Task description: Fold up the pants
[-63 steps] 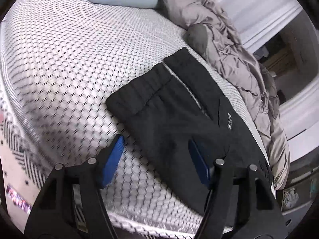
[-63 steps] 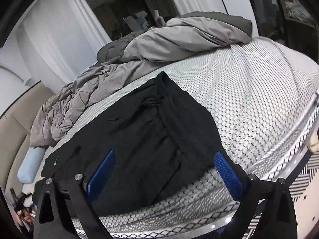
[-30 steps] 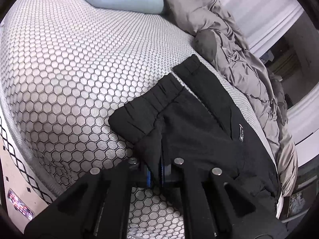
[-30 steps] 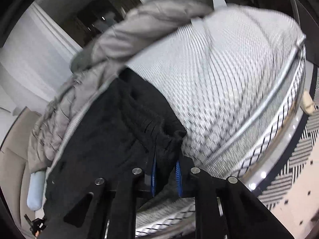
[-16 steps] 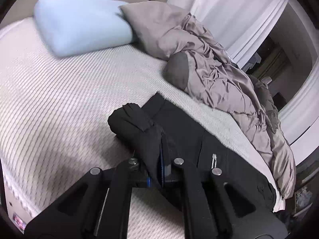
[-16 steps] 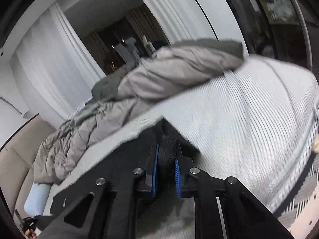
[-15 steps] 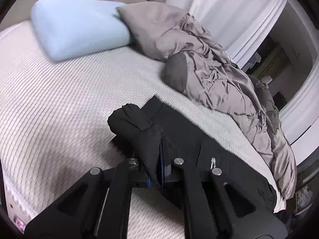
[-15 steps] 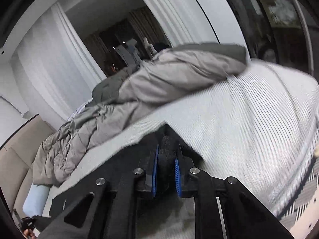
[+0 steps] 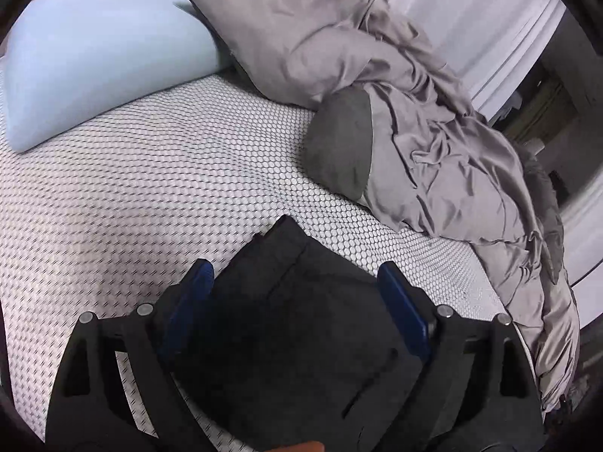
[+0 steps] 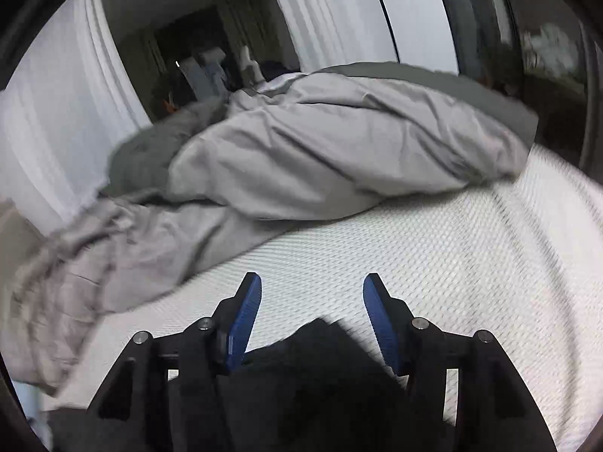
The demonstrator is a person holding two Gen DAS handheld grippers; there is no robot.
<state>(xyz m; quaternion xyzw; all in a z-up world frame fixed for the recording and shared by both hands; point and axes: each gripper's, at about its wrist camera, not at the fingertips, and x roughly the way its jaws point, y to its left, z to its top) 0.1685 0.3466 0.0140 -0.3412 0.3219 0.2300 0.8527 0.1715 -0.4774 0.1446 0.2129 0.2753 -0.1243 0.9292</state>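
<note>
Looking along your left gripper (image 9: 296, 297), you have its blue-padded fingers (image 9: 190, 293) spread wide, with nothing pinched between them. The black pants (image 9: 301, 339) lie on the mattress (image 9: 132, 188) directly beneath and between those fingers, a doubled layer whose corner points away from you toward the bedding. Your right gripper (image 10: 312, 314) is likewise spread apart, its blue pads (image 10: 245, 316) holding nothing; one edge of the pants (image 10: 320, 376) pokes up low in the gap between them, though motion blur hides whether the cloth touches either pad. Beyond both tools the white mattress with its honeycomb mesh cover stretches outward. In the left wrist view a light blue pillow (image 9: 94, 49) sits at the far left, touching a grey pillow (image 9: 279, 30) beside it, and a crumpled grey duvet (image 9: 471, 188) runs along the far side of the bed, with a darker grey patch (image 9: 339, 150) of it nearest the pants. In the right wrist view the same duvet (image 10: 320, 150) is heaped across the far edge, with white curtains (image 10: 56, 113) behind it.
</note>
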